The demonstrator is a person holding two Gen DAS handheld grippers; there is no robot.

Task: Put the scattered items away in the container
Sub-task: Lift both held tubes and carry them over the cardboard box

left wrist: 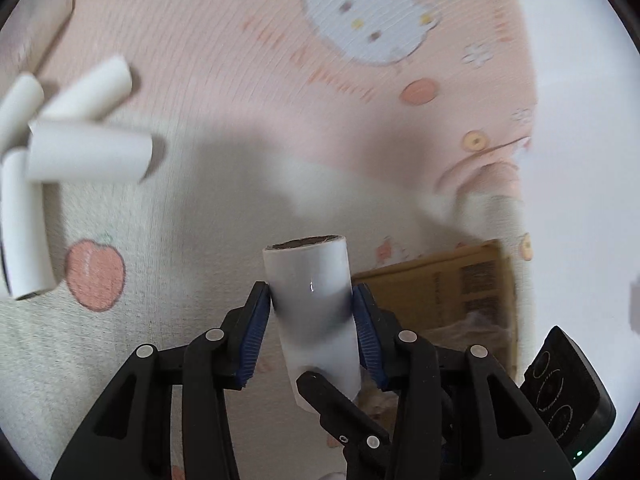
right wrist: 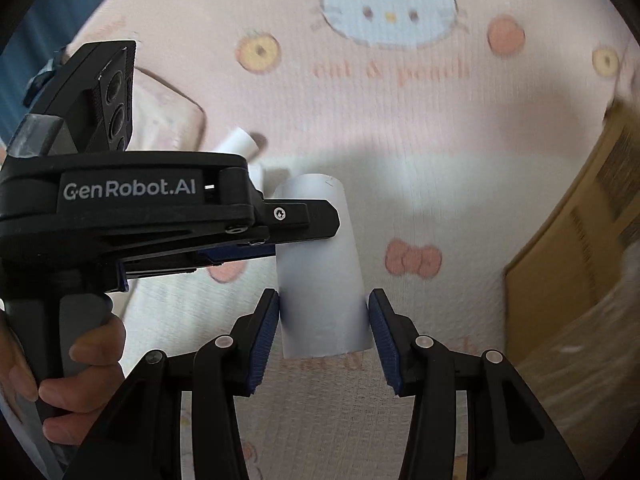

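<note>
A white roll (left wrist: 316, 312) is held above the patterned cloth. My left gripper (left wrist: 312, 300) is shut on it, its blue pads pressing both sides. In the right wrist view the same roll (right wrist: 324, 280) stands between my right gripper's fingers (right wrist: 323, 312); the left pad touches it, the right pad is close beside it. The left gripper's body (right wrist: 160, 208) grips the roll's upper part from the left. Several more white rolls (left wrist: 88, 152) lie in a pile on the cloth at the left. The cardboard box (left wrist: 452, 288) lies to the right, also in the right wrist view (right wrist: 580, 240).
A pink and white cartoon-print cloth (left wrist: 280, 80) covers the surface. A pale box (left wrist: 36, 20) sits at the far left. The right gripper's body (left wrist: 564, 392) shows at the lower right. A hand (right wrist: 80, 364) holds the left gripper's handle.
</note>
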